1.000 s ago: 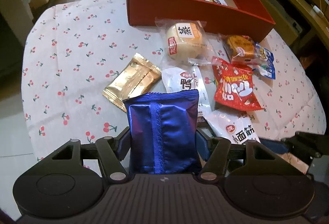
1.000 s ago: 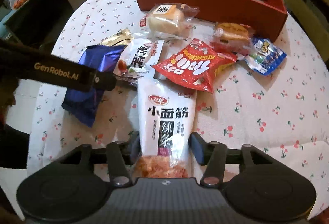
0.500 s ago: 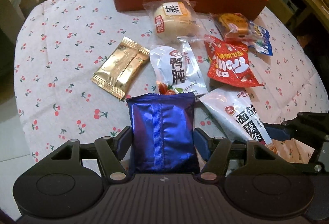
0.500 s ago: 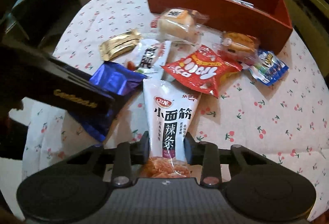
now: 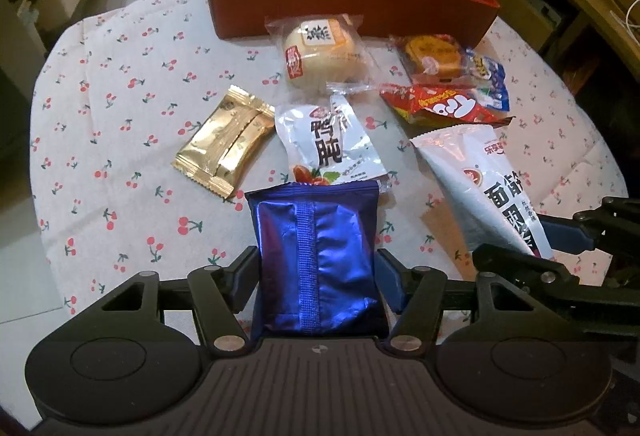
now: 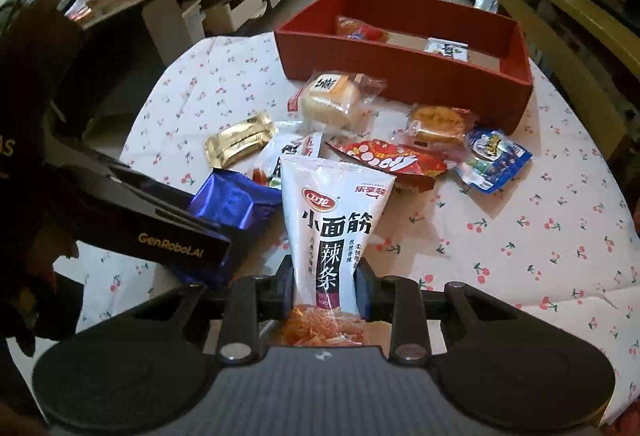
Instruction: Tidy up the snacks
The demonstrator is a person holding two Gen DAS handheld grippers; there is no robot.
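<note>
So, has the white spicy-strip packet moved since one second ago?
Yes. The white packet, clamped in the right gripper, was lying flat on the tablecloth; now it is lifted, its top edge overlapping the red chip bag.

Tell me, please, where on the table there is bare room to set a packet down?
The cherry-print tablecloth lies bare left of the gold packet, and again on the right, past the blue-and-white packet. Between those, loose snacks crowd the stretch before the red box.
</note>
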